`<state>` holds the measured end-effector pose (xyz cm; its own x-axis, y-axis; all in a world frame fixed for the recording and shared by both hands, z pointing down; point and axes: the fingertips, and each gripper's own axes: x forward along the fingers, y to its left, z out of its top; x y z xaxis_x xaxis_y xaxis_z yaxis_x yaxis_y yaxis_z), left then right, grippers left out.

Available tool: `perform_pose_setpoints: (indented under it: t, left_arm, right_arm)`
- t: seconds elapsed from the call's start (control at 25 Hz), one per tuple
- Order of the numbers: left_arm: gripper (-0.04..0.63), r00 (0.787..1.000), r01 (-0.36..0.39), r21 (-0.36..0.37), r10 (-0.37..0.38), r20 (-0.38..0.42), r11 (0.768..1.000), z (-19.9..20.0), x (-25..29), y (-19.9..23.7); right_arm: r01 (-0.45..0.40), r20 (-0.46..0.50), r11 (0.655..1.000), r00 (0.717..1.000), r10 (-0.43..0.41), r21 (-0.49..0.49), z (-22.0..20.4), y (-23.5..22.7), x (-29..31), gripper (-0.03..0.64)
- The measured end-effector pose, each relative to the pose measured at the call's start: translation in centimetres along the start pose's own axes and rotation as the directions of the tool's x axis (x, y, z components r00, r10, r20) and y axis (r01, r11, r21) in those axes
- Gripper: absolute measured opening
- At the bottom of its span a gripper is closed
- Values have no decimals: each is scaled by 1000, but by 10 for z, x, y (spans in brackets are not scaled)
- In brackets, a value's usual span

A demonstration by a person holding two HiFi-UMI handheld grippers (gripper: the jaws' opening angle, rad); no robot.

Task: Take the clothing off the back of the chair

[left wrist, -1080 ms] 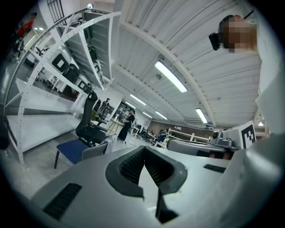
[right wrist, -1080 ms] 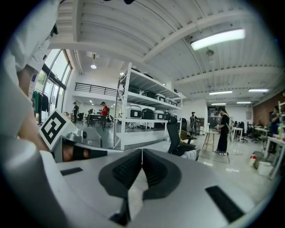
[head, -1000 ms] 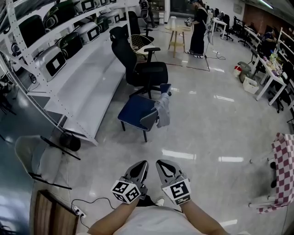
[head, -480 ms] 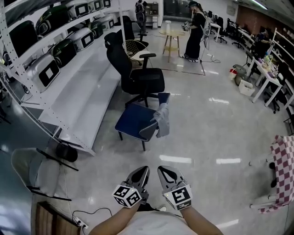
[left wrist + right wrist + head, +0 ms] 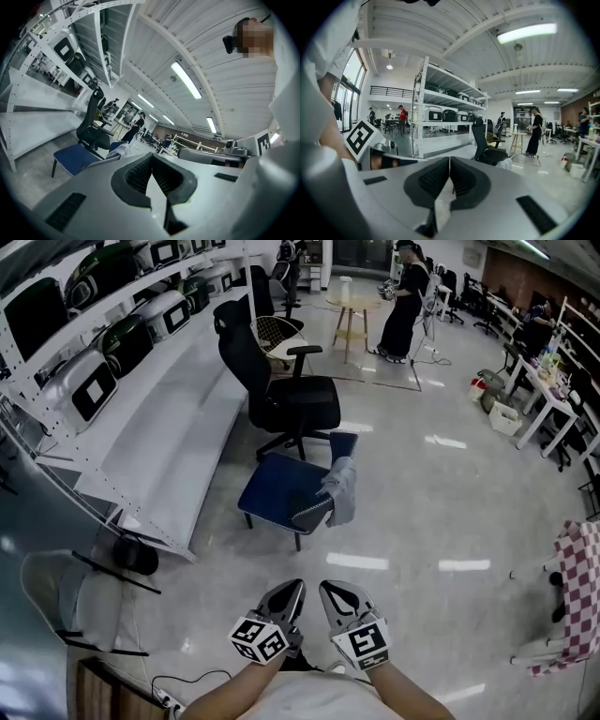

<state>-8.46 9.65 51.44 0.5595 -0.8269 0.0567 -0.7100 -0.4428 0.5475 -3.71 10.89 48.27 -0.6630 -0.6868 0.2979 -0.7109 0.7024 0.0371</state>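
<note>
A white shelving rack (image 5: 141,427) runs along the left of the blue chair (image 5: 277,486), close beside it. A black office chair (image 5: 291,399) stands just behind the blue chair. Nearer the camera than the blue chair, well apart from it over the bare floor (image 5: 441,512), the left claw (image 5: 293,585) has its jaws pressed together with nothing between them; the left gripper view shows the same closed tips (image 5: 151,157). Just beside it, the right claw (image 5: 328,587) is likewise closed and empty, its pads meeting (image 5: 449,159). The grey clothing (image 5: 339,488) hangs over the back of the blue chair, on that chair's right side, untouched by either claw. Far beyond the blue chair stands a person (image 5: 401,310) in black. Well to the right of the blue chair hangs a red-and-white checked cloth (image 5: 579,587).
</note>
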Motion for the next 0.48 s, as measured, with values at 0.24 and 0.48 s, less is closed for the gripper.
perform_pose_setpoints:
  t: [0.24,0.48]
  left_arm:
    - [9,1000,29,3,-29,-8,1000,11,9,18]
    - [9,999,42,-5,-42,-17,999,20,21,40]
  right_arm:
    - [14,-3,1000,1000,-14,2,7,-2,28,17]
    - [24,-17,1000,1000,-24,-1,10,-4,51,17]
